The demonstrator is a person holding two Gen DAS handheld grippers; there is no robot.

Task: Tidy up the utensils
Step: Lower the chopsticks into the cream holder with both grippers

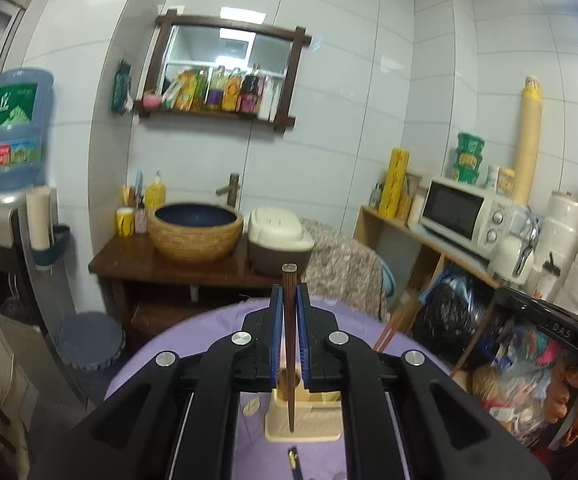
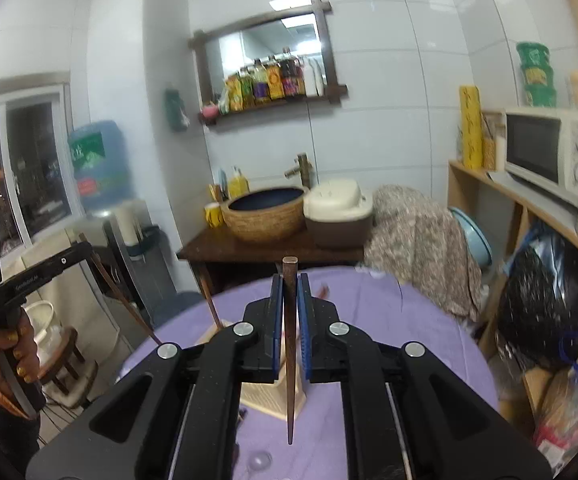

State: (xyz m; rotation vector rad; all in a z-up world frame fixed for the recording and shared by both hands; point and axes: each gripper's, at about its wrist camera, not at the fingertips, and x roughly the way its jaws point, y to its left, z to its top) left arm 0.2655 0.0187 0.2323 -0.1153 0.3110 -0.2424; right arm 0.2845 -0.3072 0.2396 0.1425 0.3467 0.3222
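The left gripper (image 1: 289, 320) is clamped on a dark wooden chopstick (image 1: 289, 340), the blue pads (image 1: 276, 332) pressing its sides. The chopstick stands upright between the pads, square butt above the fingertips, tapered tip hanging over the cream utensil holder (image 1: 303, 424) on the purple tablecloth (image 1: 193, 344). A small dark item with a gold band (image 1: 294, 460) lies on the cloth just in front of the holder; its kind cannot be told.

The right gripper (image 2: 289, 320) is likewise closed on a second dark chopstick (image 2: 289, 352), held upright with its point hanging in front of the holder (image 2: 273, 398), which shows as a pale wooden-looking block below the fingers.

Procedure, judged from these views: the step in hand appears to be setting each chopstick into the holder.
1. Keep each chopstick vertical; a tilt will likely catch the tip on the rim of the slot.
2. Bring the tip directly over an opening before lowering.
3. Lower one chopstick at a time, so the two tools do not meet over the small holder.
4. Release only when the tip is seated.

Pose: both grippers point slightly downward, across the table toward the basin (image 1: 195, 230). In the left view the person's right hand (image 1: 569, 392) grips its handle at the right edge; in the right view the left hand (image 2: 9, 348) grips its handle at the left edge. The two tools sit side by side, apart.
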